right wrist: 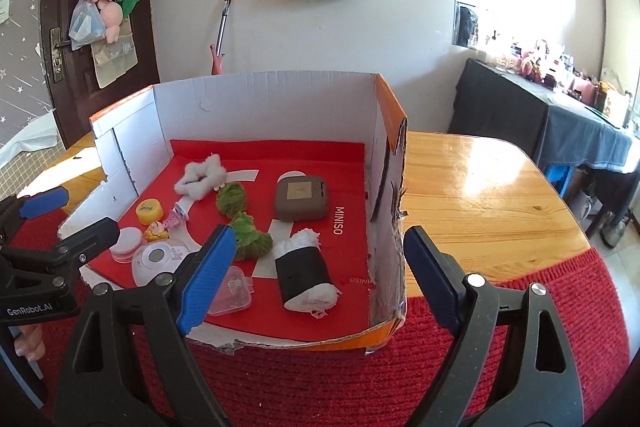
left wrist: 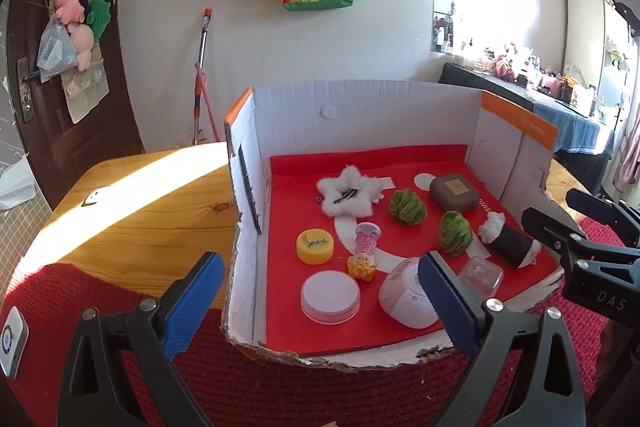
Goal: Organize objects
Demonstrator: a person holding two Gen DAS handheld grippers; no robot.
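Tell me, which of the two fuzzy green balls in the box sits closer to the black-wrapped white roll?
The nearer green ball, right beside the black-wrapped roll. The other green ball lies farther back, by the white fluffy star.

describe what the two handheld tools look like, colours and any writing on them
Both match: the left tool and right tool have black plastic fingers with triangular cutouts, silver pivot pins and ribbed blue pads. White lettering marks the bodies: "GenRobot.AI" on the left, "DAS" on the right. No cables or sleeves visible.

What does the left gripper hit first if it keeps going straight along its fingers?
Probably the cardboard box's torn front edge, which lies between the open left gripper and the contents. If it clears that, the white-lidded jar comes next. Depth is uncertain.
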